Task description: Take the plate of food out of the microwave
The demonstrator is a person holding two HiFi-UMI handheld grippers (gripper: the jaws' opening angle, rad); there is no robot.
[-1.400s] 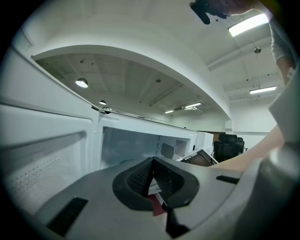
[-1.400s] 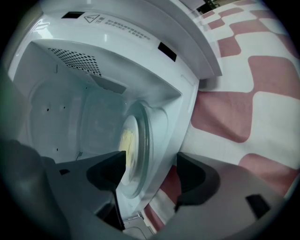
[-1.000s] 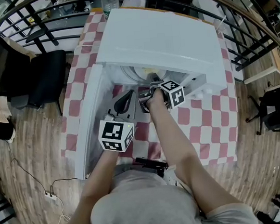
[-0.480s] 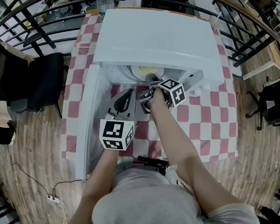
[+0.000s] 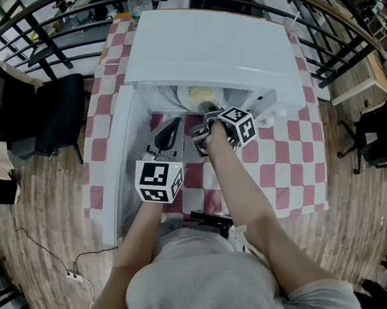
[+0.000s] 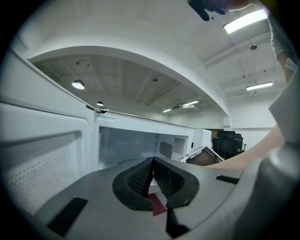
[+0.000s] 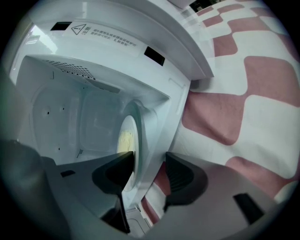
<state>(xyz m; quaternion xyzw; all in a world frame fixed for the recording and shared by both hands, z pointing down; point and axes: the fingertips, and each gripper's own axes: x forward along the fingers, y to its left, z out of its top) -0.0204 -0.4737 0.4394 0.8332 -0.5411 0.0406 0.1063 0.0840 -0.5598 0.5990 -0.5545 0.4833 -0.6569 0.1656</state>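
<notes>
Warning label (image 7: 101, 37) on microwave (image 7: 165, 70), seemingly illegible

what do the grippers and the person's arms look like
Both the left gripper and the right gripper are grey moulded plastic, with black cross-hatched pads on wedge-shaped jaws. Each carries a white cube printed with black square markers. The person wears a grey short-sleeved shirt, forearms bare.

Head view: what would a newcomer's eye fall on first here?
The big white microwave stands on a red-checked cloth, its door swung open to the left. Inside lies a plate of yellow food. The right gripper, whose jaws have just been closing, straddles its rim without gripping yet.
</notes>
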